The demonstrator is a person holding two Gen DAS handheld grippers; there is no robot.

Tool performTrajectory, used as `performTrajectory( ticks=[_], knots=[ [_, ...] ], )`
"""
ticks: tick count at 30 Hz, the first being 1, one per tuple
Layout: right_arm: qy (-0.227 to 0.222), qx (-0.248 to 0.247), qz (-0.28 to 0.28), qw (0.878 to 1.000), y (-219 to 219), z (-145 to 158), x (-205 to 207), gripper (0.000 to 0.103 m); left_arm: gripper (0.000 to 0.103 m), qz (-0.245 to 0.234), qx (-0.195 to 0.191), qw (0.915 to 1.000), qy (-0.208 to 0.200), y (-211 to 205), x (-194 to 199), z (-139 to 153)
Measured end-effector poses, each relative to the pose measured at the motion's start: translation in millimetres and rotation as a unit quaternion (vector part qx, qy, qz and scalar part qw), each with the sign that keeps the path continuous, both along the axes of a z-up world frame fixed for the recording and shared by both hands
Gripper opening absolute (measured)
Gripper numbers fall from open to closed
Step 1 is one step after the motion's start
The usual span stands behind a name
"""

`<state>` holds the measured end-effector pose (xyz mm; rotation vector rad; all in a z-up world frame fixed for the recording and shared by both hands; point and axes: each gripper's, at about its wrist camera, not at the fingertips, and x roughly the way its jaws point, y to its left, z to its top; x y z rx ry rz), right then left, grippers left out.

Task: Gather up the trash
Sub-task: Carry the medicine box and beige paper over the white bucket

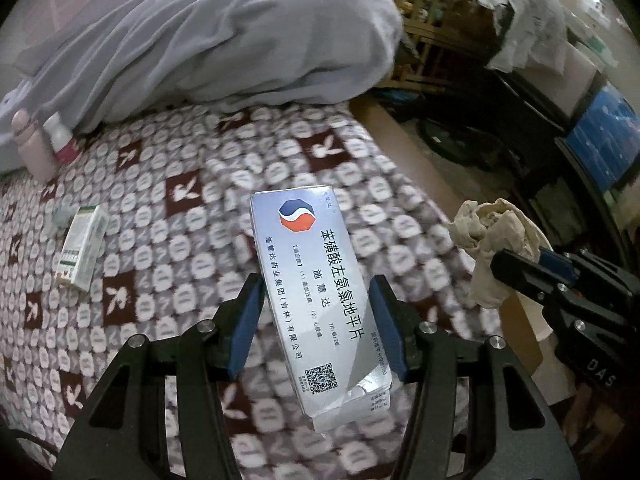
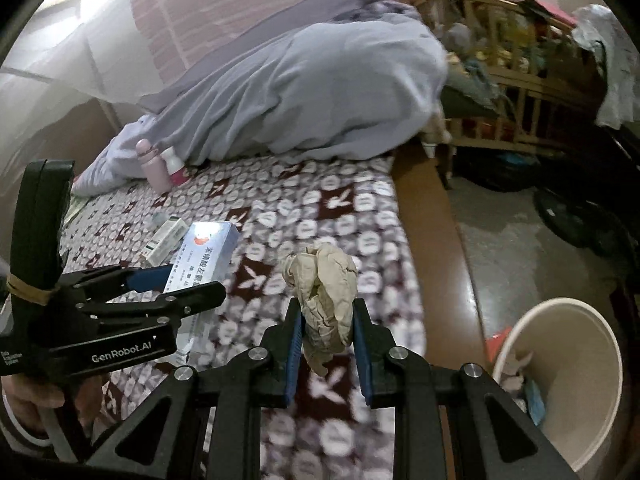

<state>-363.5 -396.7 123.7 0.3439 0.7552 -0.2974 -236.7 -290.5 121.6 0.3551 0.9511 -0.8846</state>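
Two pieces of trash are off the bed, one in each of my tongs. My left tongs (image 1: 316,320) are clamped on a white medicine box (image 1: 316,292) printed with Chinese characters and a red-and-blue logo; the blue pads press on its long sides and it stands tilted above the patterned bedspread (image 1: 180,208). My right tongs (image 2: 327,334) are squeezed together on a crumpled beige tissue (image 2: 326,300), which bulges out above the pads. From the right wrist view, a round white bin (image 2: 576,392) sits on the floor to the lower right, beside the brown wooden bed edge (image 2: 436,248), with some scraps already inside. A smaller green-and-white box (image 1: 82,248) lies flat on the bedspread, well apart from both tongs. Farther back, a pink bottle (image 1: 34,148) and a white bottle (image 1: 60,136) stand against a heaped grey blanket (image 1: 208,40).
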Motion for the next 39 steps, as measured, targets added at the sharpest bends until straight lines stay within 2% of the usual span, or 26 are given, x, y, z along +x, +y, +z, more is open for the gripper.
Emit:
performTrajectory(
  ticks=[9,21,39],
  knots=[
    [0.001,0.004,-0.032,0.999,-17,1,-31,0.022,0.053,-0.038,0.005,0.9992,-0.014,-27,-32,7],
    [0.006,0.003,-0.068,0.998,-41,-3,-69,0.022,0.053,-0.071,0.014,0.9972,-0.018,-57,-65,1],
    [0.022,0.005,-0.14,0.99,-90,-11,-135,0.022,0.053,-0.121,0.012,0.9926,0.007,-113,-115,-11]
  ],
)
